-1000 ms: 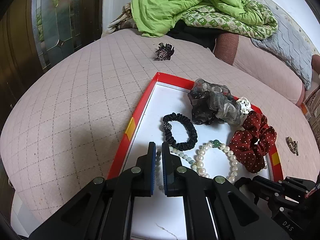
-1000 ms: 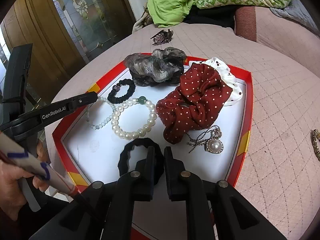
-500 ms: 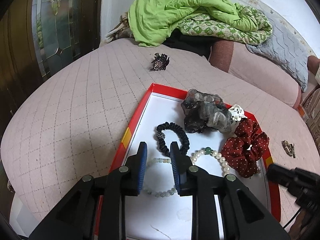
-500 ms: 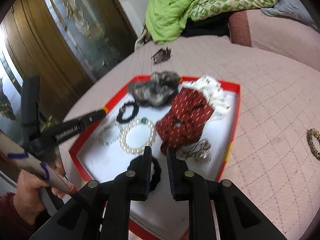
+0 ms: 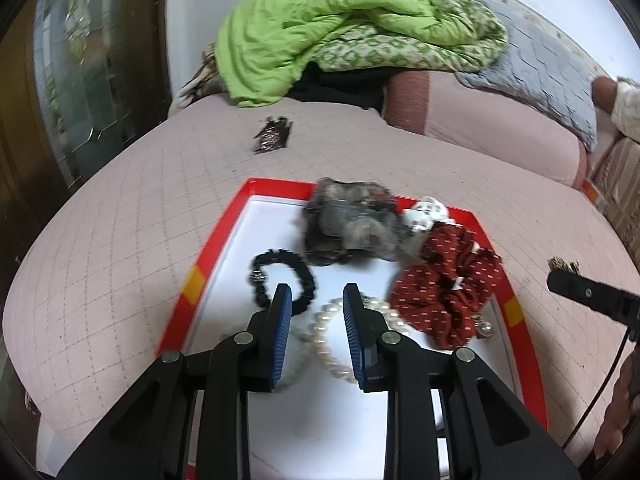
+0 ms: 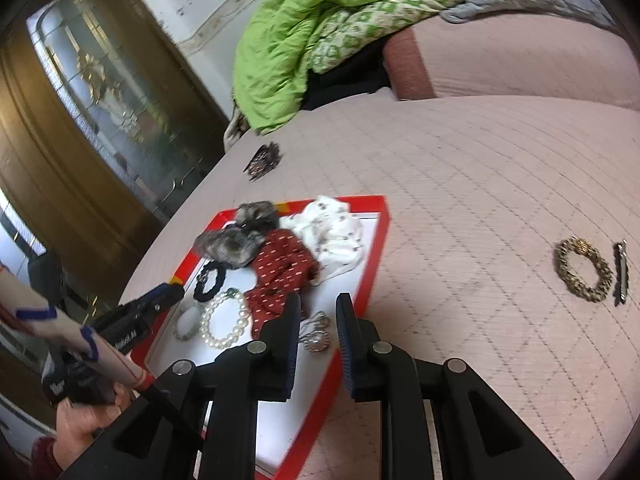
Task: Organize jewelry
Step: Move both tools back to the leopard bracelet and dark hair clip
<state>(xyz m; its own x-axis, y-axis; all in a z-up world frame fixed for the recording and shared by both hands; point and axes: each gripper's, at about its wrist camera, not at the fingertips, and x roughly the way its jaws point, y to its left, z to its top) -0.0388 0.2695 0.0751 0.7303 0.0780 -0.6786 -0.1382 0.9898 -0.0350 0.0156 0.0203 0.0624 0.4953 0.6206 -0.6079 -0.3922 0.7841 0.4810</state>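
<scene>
A red-rimmed white tray (image 5: 208,256) (image 6: 376,248) on the pink bed holds a pearl bracelet (image 5: 332,340) (image 6: 224,320), a black hair tie (image 5: 280,276), a grey scrunchie (image 5: 352,220), a red dotted scrunchie (image 5: 444,288) (image 6: 280,272), a white scrunchie (image 6: 332,232) and a pearl pendant (image 6: 316,340). My left gripper (image 5: 314,300) is open and empty above the tray's near part. My right gripper (image 6: 316,308) is open and empty above the tray's right edge. A gold bracelet (image 6: 582,276) and a dark clip (image 6: 620,272) lie on the bed to the right. A dark hair claw (image 5: 274,136) (image 6: 264,160) lies beyond the tray.
A green quilt (image 5: 320,28) and grey pillow (image 5: 540,80) are piled at the back of the bed. A brown glass-panelled door (image 6: 80,120) stands at the left. The bed's edge drops off at the left.
Both grippers have opened and pulled back and up from the tray. The right gripper has swung to the right, bringing the gold bracelet into view.
</scene>
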